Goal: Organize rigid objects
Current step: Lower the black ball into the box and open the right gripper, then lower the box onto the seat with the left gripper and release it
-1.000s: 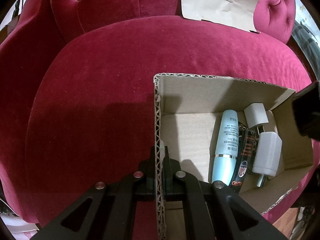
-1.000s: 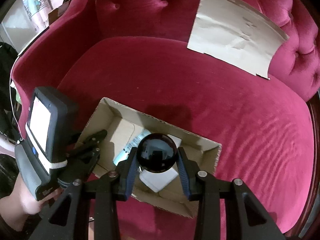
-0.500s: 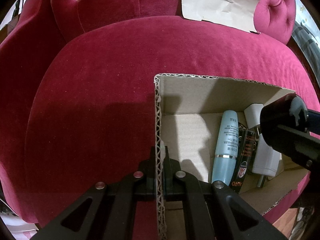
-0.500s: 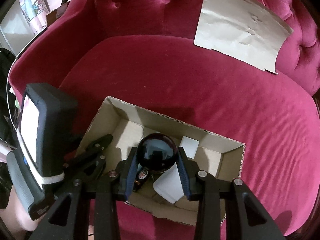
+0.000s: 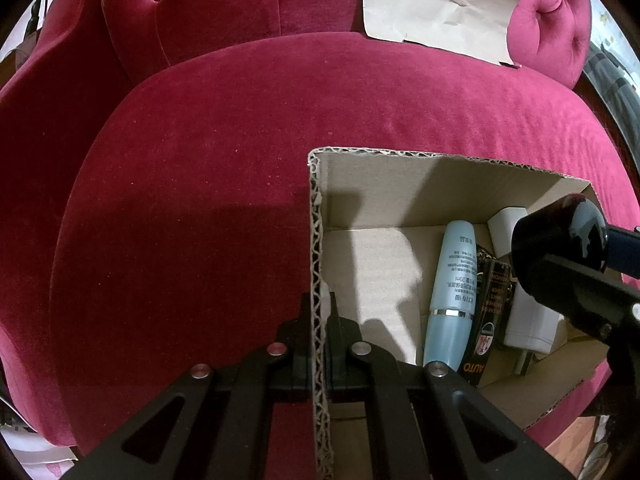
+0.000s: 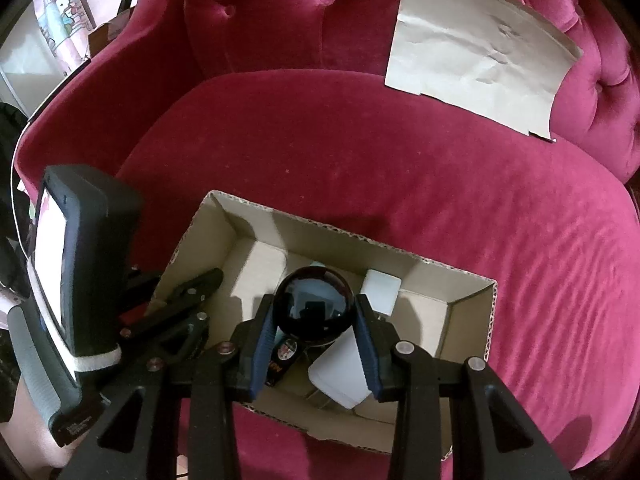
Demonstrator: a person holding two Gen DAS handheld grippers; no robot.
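Glossy black ball (image 6: 314, 305) – mirror-dark, round – clamped in right tongs (image 6: 316, 334).

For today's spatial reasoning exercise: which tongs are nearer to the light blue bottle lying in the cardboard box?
Right. The right tongs, gripping a black ball, hang over the box interior just above the light blue bottle. The left tongs clamp the cardboard box wall, off to the bottle's side.

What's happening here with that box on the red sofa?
A person is tidying small items into a cardboard box on the sofa. The left gripper pinches the box's wall to steady it. The right gripper holds a shiny black ball above the box, jaws closed on it. A blue bottle, a dark tube and white chargers already lie inside.
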